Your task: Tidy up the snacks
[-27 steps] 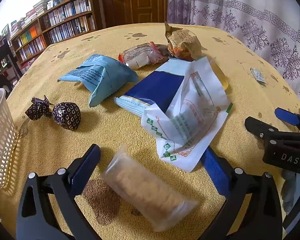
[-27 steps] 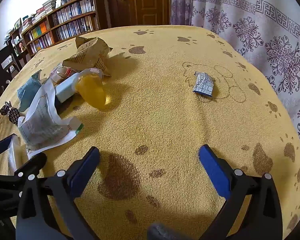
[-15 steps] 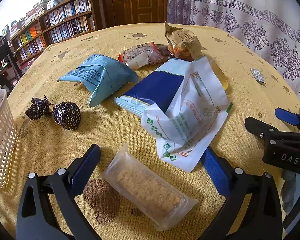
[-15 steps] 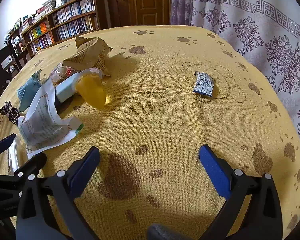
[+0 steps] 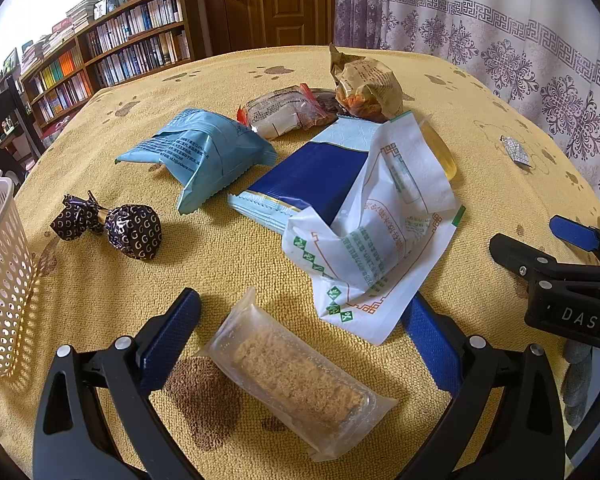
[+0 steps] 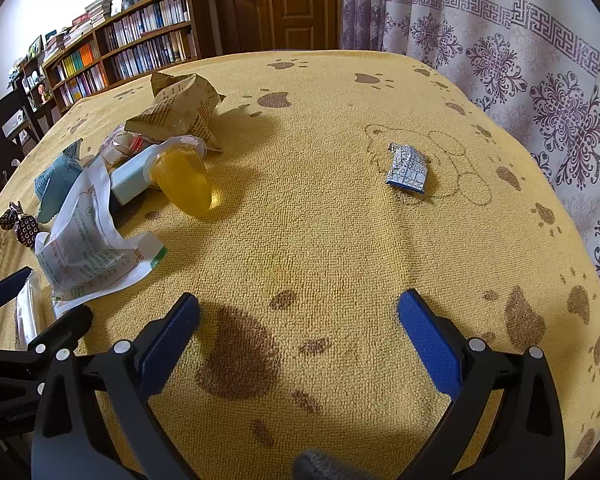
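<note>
My left gripper (image 5: pixel 300 320) is open, and a clear-wrapped biscuit bar (image 5: pixel 296 376) lies on the yellow cloth between its fingers, touching neither. Beyond it lie a white printed packet (image 5: pixel 372 240), a dark blue pack (image 5: pixel 312 176), a light blue bag (image 5: pixel 204 152), a dark foil-wrapped sweet (image 5: pixel 132 232), a clear red-edged packet (image 5: pixel 288 112) and a brown paper-wrapped snack (image 5: pixel 364 84). My right gripper (image 6: pixel 298 320) is open over bare cloth with nothing between its fingers. An orange jelly cup (image 6: pixel 180 180) and a small silver-blue wrapper (image 6: pixel 408 164) lie farther off.
A white perforated basket (image 5: pixel 0 280) stands at the left edge of the left wrist view. The yellow paw-print tablecloth (image 6: pixel 340 240) covers the table. A bookshelf, a wooden door and patterned curtains stand behind. My right gripper's body (image 5: pixel 560 280) shows at the right.
The left gripper has eased back a little, so the biscuit bar lies slightly farther forward between its fingers and is now sharp. The right gripper has not moved.
</note>
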Demonstrator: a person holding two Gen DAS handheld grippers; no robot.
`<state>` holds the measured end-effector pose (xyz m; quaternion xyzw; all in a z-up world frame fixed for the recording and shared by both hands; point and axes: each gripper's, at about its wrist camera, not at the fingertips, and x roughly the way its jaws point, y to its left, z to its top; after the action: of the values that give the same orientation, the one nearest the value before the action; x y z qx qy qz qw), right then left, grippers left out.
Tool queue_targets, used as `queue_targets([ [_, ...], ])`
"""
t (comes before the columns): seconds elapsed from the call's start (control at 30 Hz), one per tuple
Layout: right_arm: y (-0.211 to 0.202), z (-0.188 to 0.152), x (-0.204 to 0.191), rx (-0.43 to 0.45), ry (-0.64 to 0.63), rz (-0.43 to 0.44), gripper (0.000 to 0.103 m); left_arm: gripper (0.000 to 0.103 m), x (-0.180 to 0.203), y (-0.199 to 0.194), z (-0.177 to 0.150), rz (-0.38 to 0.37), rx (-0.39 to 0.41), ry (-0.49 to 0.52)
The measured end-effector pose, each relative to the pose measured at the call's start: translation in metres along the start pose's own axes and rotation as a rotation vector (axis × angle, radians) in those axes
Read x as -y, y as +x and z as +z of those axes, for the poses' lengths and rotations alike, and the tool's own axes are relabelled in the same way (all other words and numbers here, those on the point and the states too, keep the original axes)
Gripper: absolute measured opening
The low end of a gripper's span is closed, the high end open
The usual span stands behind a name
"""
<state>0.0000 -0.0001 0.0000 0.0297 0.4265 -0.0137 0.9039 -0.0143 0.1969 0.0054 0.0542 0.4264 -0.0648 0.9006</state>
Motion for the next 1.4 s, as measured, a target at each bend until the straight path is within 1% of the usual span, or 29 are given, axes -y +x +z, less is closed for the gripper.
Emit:
queue_targets([
  [0.97, 0.0, 0.0, 0.0, -0.001, -0.002, -0.003, 0.098, 0.101, 0.0003, -0.0006, -0.0013, -0.001, -0.005, 0.001],
  [1.23, 0.0001, 0.0001, -0.0002, -0.002, -0.003, -0.004, 0.098, 0.101, -0.0013, 0.0012, 0.0025, -0.024, -0.037, 0.022],
  [1.4, 0.0, -0.0001, 0.0002, -0.004, -0.006, -0.003, 0.098, 0.101, -0.0018, 0.0016, 0.0027, -0.034, -0.028, 0.021],
])
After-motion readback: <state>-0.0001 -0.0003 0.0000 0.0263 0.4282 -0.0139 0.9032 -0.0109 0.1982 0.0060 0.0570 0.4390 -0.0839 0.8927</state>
